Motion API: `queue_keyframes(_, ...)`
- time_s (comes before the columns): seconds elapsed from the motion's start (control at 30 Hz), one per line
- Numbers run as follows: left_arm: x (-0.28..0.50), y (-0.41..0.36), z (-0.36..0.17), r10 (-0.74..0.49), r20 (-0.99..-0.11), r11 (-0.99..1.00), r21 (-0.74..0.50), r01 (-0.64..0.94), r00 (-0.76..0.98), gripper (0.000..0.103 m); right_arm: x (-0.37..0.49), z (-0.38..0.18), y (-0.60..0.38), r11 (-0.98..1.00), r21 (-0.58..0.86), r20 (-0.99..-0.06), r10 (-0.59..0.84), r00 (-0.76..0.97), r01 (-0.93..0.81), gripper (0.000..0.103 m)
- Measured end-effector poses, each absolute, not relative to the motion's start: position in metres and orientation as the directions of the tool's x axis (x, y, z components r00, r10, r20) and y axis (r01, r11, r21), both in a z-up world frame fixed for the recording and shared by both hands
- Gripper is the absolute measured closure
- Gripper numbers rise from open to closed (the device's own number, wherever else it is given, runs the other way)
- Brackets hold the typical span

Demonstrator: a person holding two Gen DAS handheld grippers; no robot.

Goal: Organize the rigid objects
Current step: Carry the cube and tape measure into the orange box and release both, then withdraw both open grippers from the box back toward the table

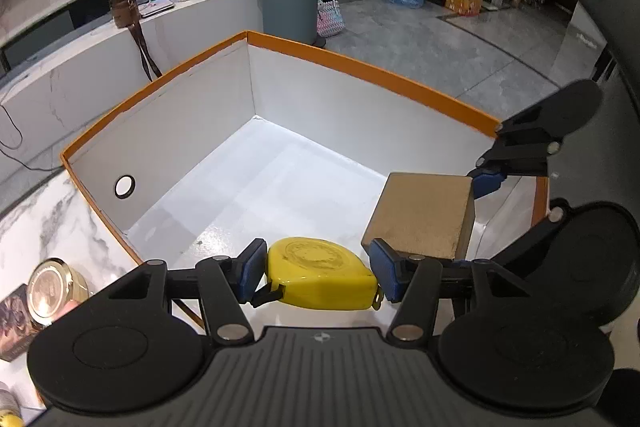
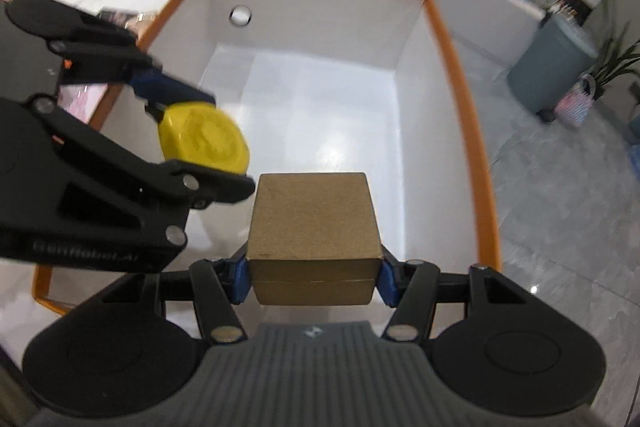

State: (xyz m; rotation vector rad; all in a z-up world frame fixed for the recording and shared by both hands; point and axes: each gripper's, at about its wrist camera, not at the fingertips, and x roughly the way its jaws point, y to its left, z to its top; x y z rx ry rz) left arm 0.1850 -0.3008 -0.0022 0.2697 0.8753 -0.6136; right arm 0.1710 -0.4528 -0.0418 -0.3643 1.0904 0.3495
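My left gripper [image 1: 318, 273] is shut on a yellow tape measure [image 1: 320, 273] and holds it over the near edge of a white box with an orange rim [image 1: 360, 67]. My right gripper [image 2: 314, 277] is shut on a gold-brown square box [image 2: 314, 223] and holds it above the white box's inside [image 2: 320, 99]. In the left wrist view the gold box [image 1: 424, 215] hangs to the right of the tape measure, with the right gripper [image 1: 520, 155] behind it. In the right wrist view the tape measure [image 2: 204, 139] and the left gripper [image 2: 172, 131] are at the left.
The white box stands on a marble counter [image 1: 40, 219]. A glass jar with a metal lid [image 1: 52, 287] and a dark packet lie on the counter at the left. A grey bin [image 1: 290, 3] and a plant stand on the floor behind.
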Motion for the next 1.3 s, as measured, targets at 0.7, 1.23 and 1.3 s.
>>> queue_keyframes(0.7,0.188,-0.32,-0.008,-0.299,-0.856,0.736,0.075,0.673,0.422,0.037,0.195,-0.066,-0.449,0.861,-0.078,-0.961,0.07,0.269,-0.502,0.044)
queue_keyframes(1.23,0.19,-0.285,0.025,-0.356,-0.817,0.788,-0.003,0.616,0.453,0.018,0.193,-0.039,-0.458,0.884,-0.074,-0.94,0.092,0.329,-0.461,0.041)
queue_keyframes(1.3,0.189,-0.275,0.033,-0.36,-0.807,0.797,-0.005,0.604,0.468,0.018,0.189,-0.029,-0.457,0.887,-0.078,-0.93,0.099,0.353,-0.454,0.041)
